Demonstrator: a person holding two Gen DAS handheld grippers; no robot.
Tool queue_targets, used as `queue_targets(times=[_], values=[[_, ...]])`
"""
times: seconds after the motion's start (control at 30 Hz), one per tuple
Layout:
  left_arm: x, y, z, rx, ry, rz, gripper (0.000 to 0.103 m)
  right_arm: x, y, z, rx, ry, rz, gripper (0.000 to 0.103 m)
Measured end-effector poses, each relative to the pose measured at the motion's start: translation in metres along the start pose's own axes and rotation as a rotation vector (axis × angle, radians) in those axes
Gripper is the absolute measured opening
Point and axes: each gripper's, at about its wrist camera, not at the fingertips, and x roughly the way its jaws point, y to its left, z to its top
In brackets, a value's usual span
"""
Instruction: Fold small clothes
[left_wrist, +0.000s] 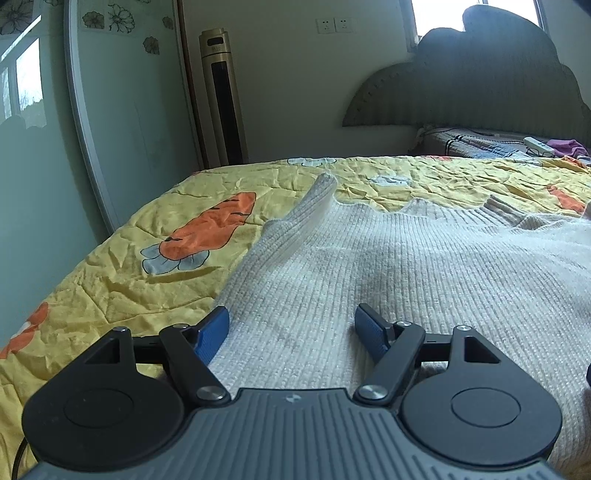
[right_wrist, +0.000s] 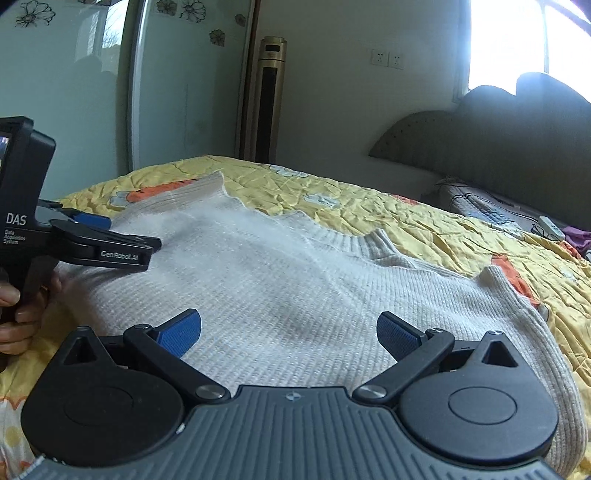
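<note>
Both grippers' jaws agape over sweater (right_wrist: 295, 280) on quilt (left_wrist: 129, 266).

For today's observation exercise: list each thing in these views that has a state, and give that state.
Sweater: spread flat on the bed, unfolded.
Left gripper: fingers open, holding nothing.
Right gripper: fingers open, holding nothing.
Quilt: spread out, wrinkled.

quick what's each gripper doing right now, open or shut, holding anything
Left gripper: open, holding nothing, over the sweater.
Right gripper: open, holding nothing, over the same sweater.
</note>
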Motion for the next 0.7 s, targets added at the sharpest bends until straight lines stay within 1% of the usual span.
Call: queue_targets(times=[0.1, 0.2, 0.23, 0.3, 0.37, 0.43, 0.5, 0.53, 0.57, 0.63, 0.67, 0.7], values=[[0.000, 0.000, -0.001, 0.005, -0.003, 0.004, 0.075, 0.004, 0.009, -0.001, -0.007, 0.017, 0.026, 0.103], [-0.001, -0.002, -0.001, 0.015, -0.007, 0.010, 0.075, 0.014, 0.013, -0.007, -0.017, 0.071, 0.017, 0.103], [-0.001, -0.002, -0.001, 0.017, -0.007, 0.011, 0.075, 0.015, 0.012, -0.010, -0.014, 0.077, 0.017, 0.103], [-0.006, 0.001, 0.002, 0.008, -0.007, 0.000, 0.076, 0.012, 0.013, -0.012, -0.014, 0.067, 0.014, 0.103], [-0.010, 0.010, 0.007, -0.026, -0.019, -0.006, 0.078, 0.009, 0.015, -0.010, -0.005, 0.061, 0.007, 0.103], [-0.013, 0.028, 0.014, -0.095, -0.033, 0.033, 0.079, 0.004, 0.020, -0.006, -0.004, 0.039, 0.018, 0.103], [-0.013, 0.053, 0.021, -0.199, -0.017, 0.051, 0.084, -0.001, 0.029, -0.004, -0.027, 0.014, 0.041, 0.103], [-0.011, 0.066, 0.023, -0.261, 0.002, 0.038, 0.084, -0.003, 0.036, -0.003, -0.051, 0.001, 0.051, 0.103], [-0.007, 0.082, 0.025, -0.338, 0.041, 0.011, 0.085, -0.004, 0.044, -0.002, -0.078, -0.005, 0.059, 0.103], [0.004, 0.107, 0.025, -0.459, 0.130, -0.053, 0.085, -0.003, 0.062, -0.002, -0.150, 0.000, 0.076, 0.102], [0.008, 0.115, 0.024, -0.507, 0.163, -0.091, 0.085, -0.004, 0.072, -0.002, -0.189, 0.002, 0.079, 0.102], [0.012, 0.121, 0.023, -0.533, 0.189, -0.129, 0.085, -0.004, 0.081, -0.003, -0.231, 0.000, 0.077, 0.102]])
